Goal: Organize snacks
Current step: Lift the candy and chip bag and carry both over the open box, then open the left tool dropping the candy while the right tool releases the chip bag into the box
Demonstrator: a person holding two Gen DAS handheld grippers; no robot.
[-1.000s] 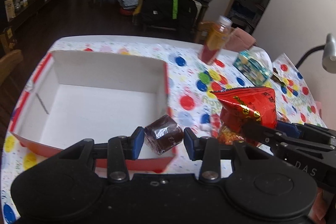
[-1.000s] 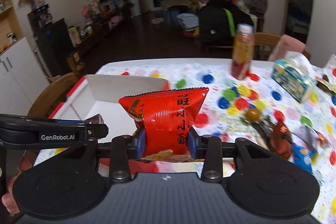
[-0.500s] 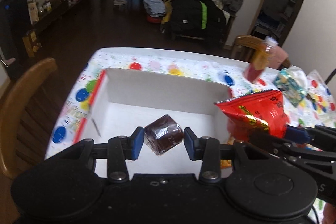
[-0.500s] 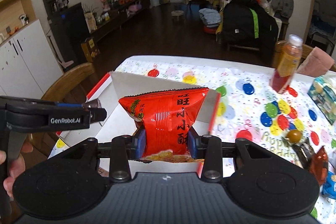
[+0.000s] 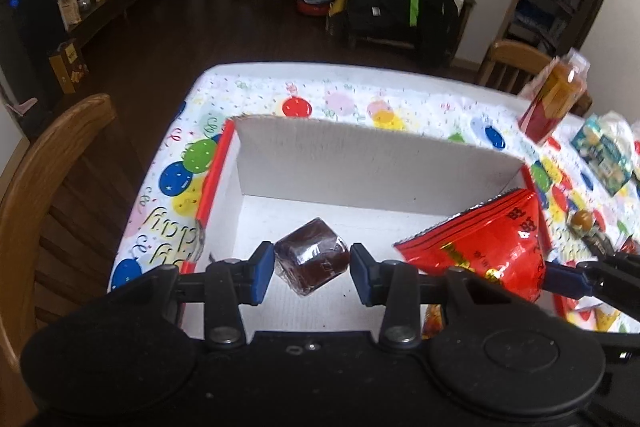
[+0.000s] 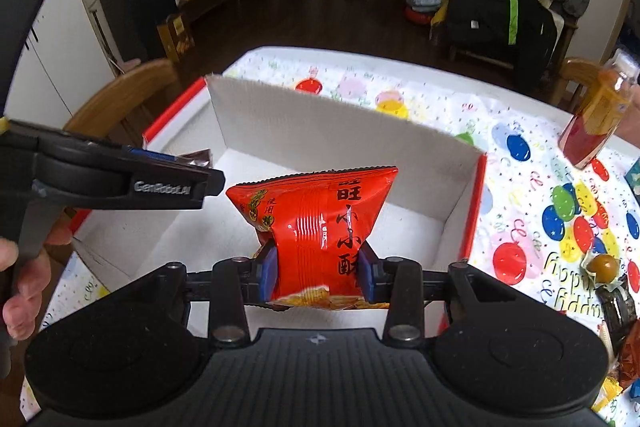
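My left gripper (image 5: pixel 312 265) is shut on a dark brown wrapped snack (image 5: pixel 311 255), held above the inside of an open white cardboard box with red edges (image 5: pixel 360 163). My right gripper (image 6: pixel 319 273) is shut on a red snack bag with black characters (image 6: pixel 316 223), also over the box (image 6: pixel 320 123), toward its right side. In the left wrist view the red bag (image 5: pixel 480 247) hangs just right of the brown snack. The left gripper's side (image 6: pixel 120 183) shows at the left of the right wrist view, with the person's fingers below it.
The box sits on a balloon-print tablecloth (image 5: pixel 340 99). An orange drink bottle (image 6: pixel 600 111), a tissue pack (image 5: pixel 604 151) and several loose wrapped snacks (image 6: pixel 604 267) lie to the right. A wooden chair (image 5: pixel 44 187) stands at the table's left edge.
Both grippers have carried their snacks leftward and lower, from beside the box's right wall to over its inside. Their grips look unchanged.
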